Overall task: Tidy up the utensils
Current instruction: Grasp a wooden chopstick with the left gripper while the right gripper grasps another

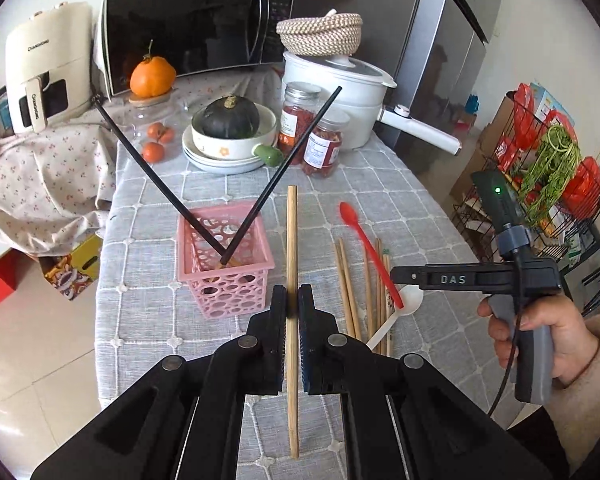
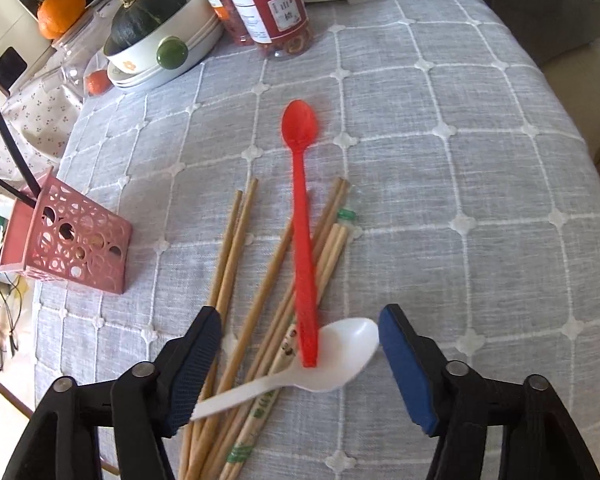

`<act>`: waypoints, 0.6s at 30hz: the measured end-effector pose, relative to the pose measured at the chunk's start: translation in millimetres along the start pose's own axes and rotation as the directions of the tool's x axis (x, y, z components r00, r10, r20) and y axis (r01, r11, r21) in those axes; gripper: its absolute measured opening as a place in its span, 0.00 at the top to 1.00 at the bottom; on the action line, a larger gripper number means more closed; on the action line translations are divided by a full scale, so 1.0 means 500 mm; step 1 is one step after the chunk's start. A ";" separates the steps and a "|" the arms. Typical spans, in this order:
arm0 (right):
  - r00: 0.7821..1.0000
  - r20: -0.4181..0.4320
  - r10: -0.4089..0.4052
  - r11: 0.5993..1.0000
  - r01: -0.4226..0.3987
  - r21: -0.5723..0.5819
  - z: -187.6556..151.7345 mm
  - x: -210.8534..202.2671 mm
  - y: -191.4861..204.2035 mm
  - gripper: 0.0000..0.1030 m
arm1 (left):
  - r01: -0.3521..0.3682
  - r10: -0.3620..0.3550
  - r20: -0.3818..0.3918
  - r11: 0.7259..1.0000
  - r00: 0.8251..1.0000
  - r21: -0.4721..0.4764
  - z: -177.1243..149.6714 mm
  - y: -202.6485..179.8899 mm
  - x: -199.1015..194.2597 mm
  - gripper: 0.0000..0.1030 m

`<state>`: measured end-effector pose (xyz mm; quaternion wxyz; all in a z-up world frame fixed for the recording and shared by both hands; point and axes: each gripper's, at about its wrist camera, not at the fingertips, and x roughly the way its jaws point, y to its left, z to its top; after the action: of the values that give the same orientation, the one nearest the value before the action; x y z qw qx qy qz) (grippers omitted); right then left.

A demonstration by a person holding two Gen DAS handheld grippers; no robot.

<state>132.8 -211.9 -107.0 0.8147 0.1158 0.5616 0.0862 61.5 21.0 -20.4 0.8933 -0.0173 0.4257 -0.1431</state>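
My left gripper (image 1: pixel 293 300) is shut on a single wooden chopstick (image 1: pixel 292 236), held above the table just right of the pink perforated basket (image 1: pixel 224 264). Two black chopsticks (image 1: pixel 260 200) lean crossed inside that basket. To the right lies a pile of wooden chopsticks (image 2: pixel 236 256) with a red spoon (image 2: pixel 302 216) and a white spoon (image 2: pixel 332 364) on top. My right gripper (image 2: pixel 300 320) hangs open over the pile, its jaws straddling the red spoon's handle end and the white spoon's bowl, pads not pressing. From the left wrist view, the right gripper (image 1: pixel 396 276) hovers above the white spoon (image 1: pixel 412 300).
A bowl holding a green squash (image 1: pixel 230 118) on stacked plates, two jars (image 1: pixel 324 144), a white pot (image 1: pixel 336 92), oranges and a microwave (image 1: pixel 192 28) crowd the table's back. The table edge drops off at right, near a wire rack (image 1: pixel 548 184).
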 end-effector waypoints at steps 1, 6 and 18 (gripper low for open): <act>1.000 -0.005 0.005 1.000 -0.005 0.001 0.006 0.011 0.006 0.47 | 0.001 -0.001 0.001 1.000 1.000 -0.003 0.000 0.006 -0.001 0.95; 1.000 -0.015 0.015 1.000 -0.015 -0.002 0.030 0.056 0.035 0.67 | 0.004 -0.004 0.013 1.000 1.000 -0.031 0.003 0.033 -0.012 0.95; 0.997 -0.061 -0.043 0.997 0.040 -0.059 0.048 0.137 0.089 0.90 | -0.026 0.027 0.024 0.998 0.999 -0.062 0.008 0.063 -0.016 0.95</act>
<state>178.8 -152.9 -147.3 0.8015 0.0778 0.5862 0.0891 67.2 53.0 -16.6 0.8993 -0.0411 0.4191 -0.1177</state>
